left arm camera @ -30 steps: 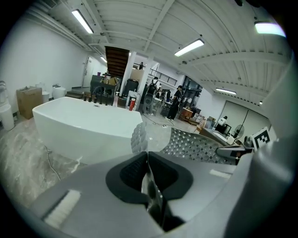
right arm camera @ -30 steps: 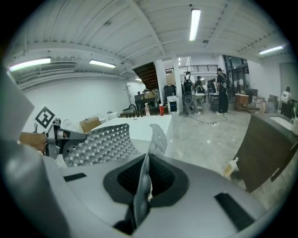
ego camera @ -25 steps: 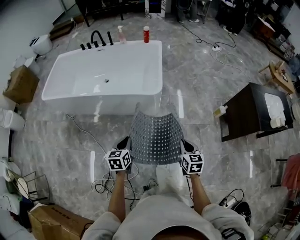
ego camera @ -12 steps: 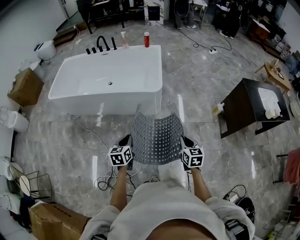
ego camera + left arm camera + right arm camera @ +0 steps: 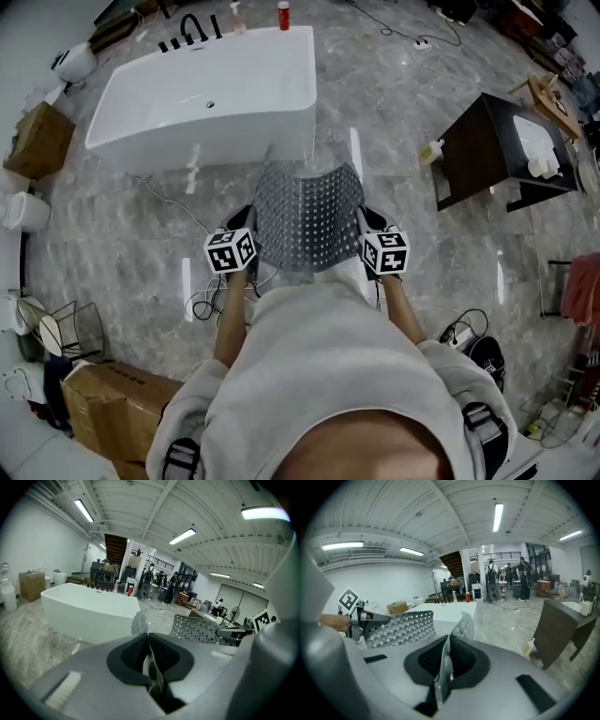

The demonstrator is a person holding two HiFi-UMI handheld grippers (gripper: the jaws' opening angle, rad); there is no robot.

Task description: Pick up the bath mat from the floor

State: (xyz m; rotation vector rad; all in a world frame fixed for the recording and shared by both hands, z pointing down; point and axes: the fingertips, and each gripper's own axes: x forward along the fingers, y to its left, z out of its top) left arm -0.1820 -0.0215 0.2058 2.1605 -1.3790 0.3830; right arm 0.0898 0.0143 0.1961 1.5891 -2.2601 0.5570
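Note:
The grey perforated bath mat [image 5: 307,218] hangs off the floor, stretched between my two grippers and sagging in the middle. My left gripper [image 5: 246,234] is shut on the mat's left edge; the thin edge shows pinched between its black pads [image 5: 149,656]. My right gripper [image 5: 366,232] is shut on the mat's right edge, also seen clamped between its pads [image 5: 443,663]. In the left gripper view the mat [image 5: 197,630] curves away to the right; in the right gripper view the mat [image 5: 396,627] curves off to the left.
A white bathtub [image 5: 211,94] stands just beyond the mat, with bottles and a black tap at its far rim. A dark cabinet [image 5: 487,150] stands at the right. Cables [image 5: 202,300] lie on the marble floor by my feet; cardboard boxes [image 5: 103,403] sit at the left.
Both grippers have carried the mat up and forward towards the bathtub. The head view has tilted further down, showing more of the person's body.

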